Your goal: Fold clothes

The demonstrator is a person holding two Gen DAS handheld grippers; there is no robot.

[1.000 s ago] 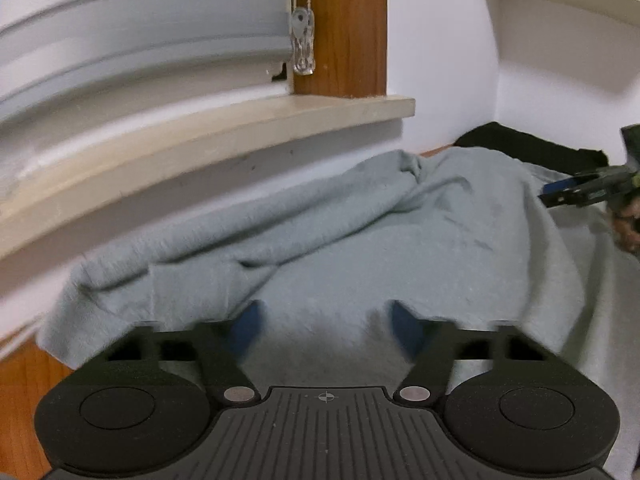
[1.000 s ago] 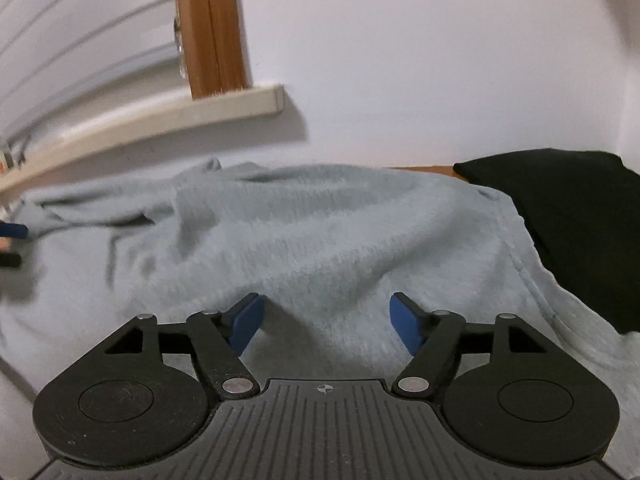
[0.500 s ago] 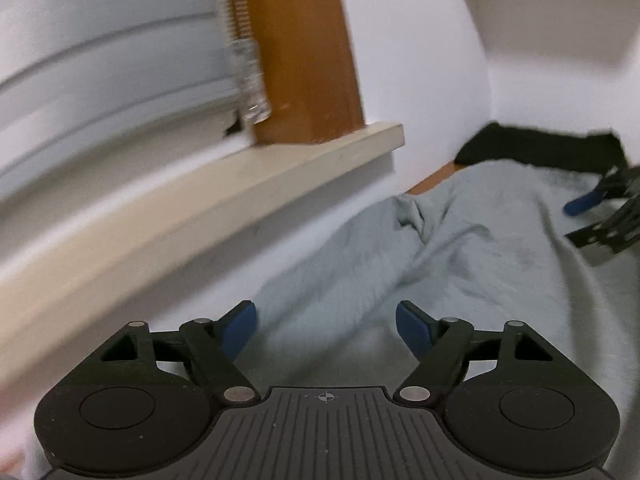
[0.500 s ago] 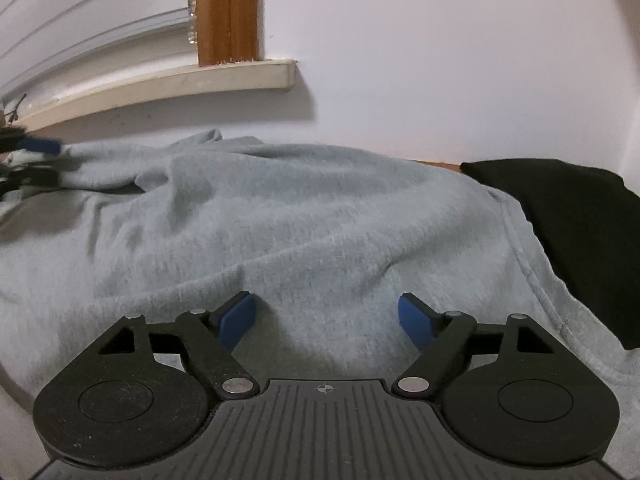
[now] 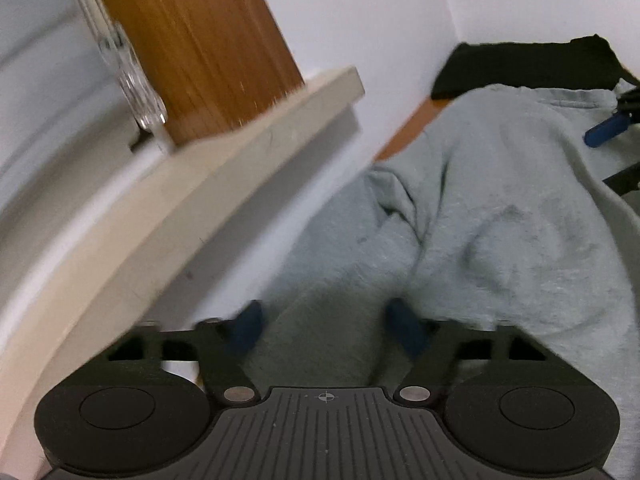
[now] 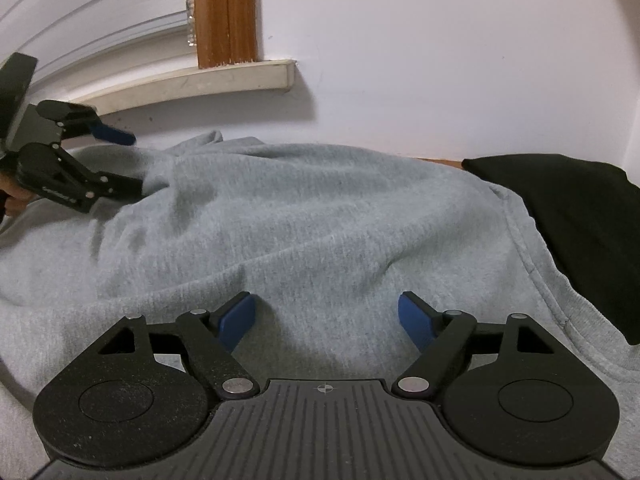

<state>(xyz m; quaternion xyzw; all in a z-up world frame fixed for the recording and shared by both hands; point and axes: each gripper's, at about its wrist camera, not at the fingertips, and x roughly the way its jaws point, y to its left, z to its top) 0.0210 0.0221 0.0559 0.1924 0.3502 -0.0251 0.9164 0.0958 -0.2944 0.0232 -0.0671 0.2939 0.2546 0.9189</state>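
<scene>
While no writing is legible, left gripper [image 5: 326, 322] closing around grey sweatshirt [image 6: 320, 216] fold, right gripper [image 6: 327, 316] released.

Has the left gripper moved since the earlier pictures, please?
Yes. In the right wrist view the left gripper has come in from the left edge toward the window sill.

Left gripper [image 5: 326, 326] blue pads motion-blurred, grey garment [image 6: 320, 216] cut off at near edge, black garment [image 6: 568, 216] cropped at right edge.
</scene>
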